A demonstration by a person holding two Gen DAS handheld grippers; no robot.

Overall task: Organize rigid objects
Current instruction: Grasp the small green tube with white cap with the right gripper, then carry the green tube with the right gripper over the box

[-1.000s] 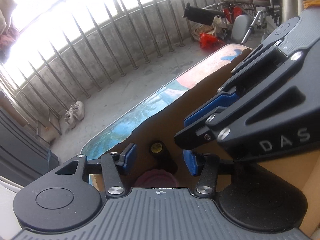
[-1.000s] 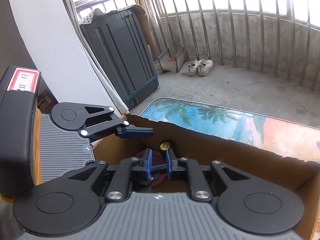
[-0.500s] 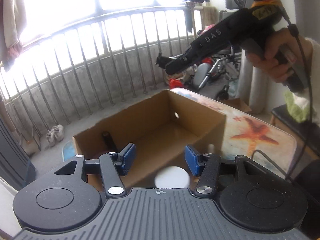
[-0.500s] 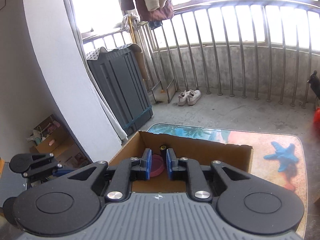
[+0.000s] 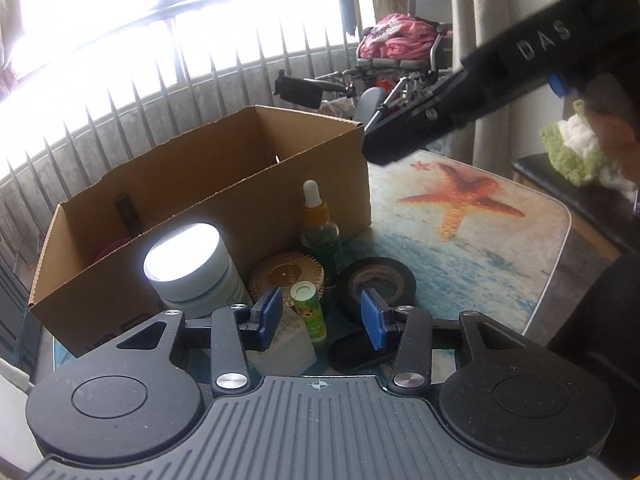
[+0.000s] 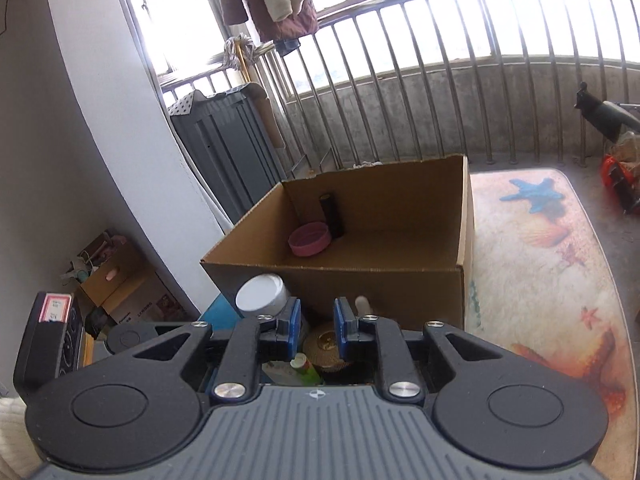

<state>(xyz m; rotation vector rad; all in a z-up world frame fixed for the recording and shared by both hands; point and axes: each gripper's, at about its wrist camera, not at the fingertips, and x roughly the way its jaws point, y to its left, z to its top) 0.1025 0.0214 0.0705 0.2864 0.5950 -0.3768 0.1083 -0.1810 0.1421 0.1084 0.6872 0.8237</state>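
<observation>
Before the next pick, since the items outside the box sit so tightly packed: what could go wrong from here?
1. The green stick stands between the white jar, gold lid and tape roll; the left tongs could nudge a neighbour.
2. The tall dropper bottle looks easy to tip.
3. The right tongs, empty and nearly closed, hang over the same cluster; both tools may collide.

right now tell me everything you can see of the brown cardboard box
The brown cardboard box is corrugated and open-topped, its rims rough, standing upright on the beach-print table mat. Inside, in one far corner, lie a pink round lid and an upright black cylinder. Outside, a white-lidded jar stands by its near wall.
</observation>
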